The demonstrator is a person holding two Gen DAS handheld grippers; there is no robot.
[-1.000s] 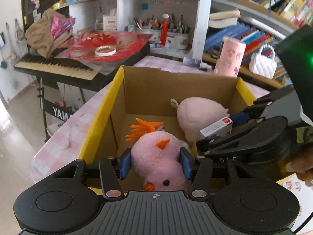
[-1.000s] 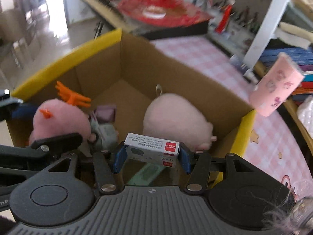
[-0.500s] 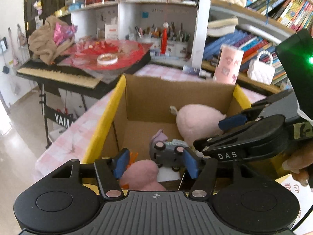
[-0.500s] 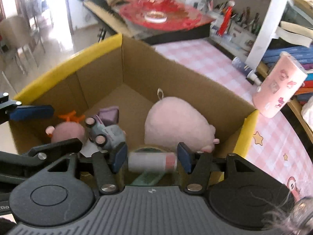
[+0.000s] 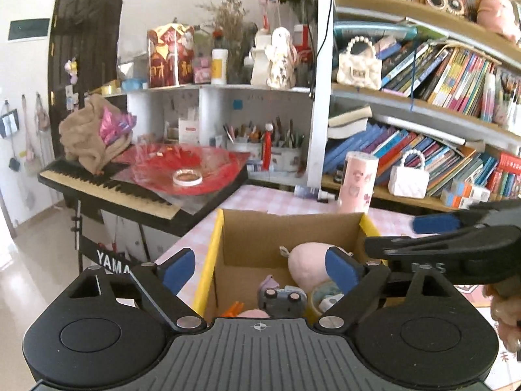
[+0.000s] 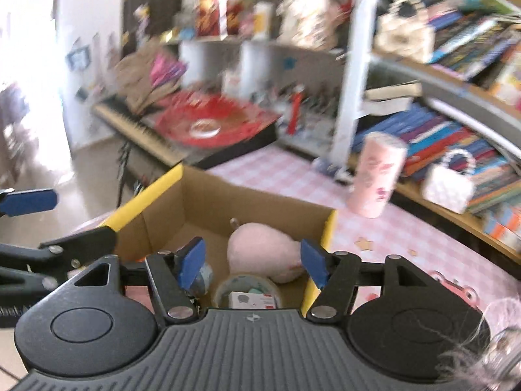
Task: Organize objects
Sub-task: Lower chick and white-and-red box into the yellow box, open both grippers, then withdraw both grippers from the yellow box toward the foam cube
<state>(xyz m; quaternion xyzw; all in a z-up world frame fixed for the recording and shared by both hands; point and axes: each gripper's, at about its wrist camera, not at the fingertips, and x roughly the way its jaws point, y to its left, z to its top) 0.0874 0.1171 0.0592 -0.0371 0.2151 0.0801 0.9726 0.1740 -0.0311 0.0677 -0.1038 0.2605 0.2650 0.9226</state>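
Observation:
A cardboard box with yellow-taped rims (image 5: pixel 213 257) (image 6: pixel 146 195) stands on the pink checked table. Inside lie a large pink plush (image 5: pixel 307 262) (image 6: pixel 260 247), a grey toy car (image 5: pixel 281 299), a tape roll (image 5: pixel 322 293) (image 6: pixel 247 285), a small white box with a red corner (image 6: pixel 250 300) resting on the roll, and a pink chick plush with orange feet (image 5: pixel 247 312) low at the near side. My left gripper (image 5: pixel 259 268) is open and empty above the box's near edge. My right gripper (image 6: pixel 252 262) is open and empty above the box; it shows at the right of the left wrist view (image 5: pixel 436 238).
A pink printed cup (image 5: pixel 358 181) (image 6: pixel 379 176) stands on the table behind the box. A keyboard piano (image 5: pixel 107 189) with a red plate and cloth on it is at the left. Bookshelves with a white handbag (image 5: pixel 408 179) fill the back and right.
Both grippers let go, opened wide and rose up and back from the box. The chick plush and the small white box now lie inside it.

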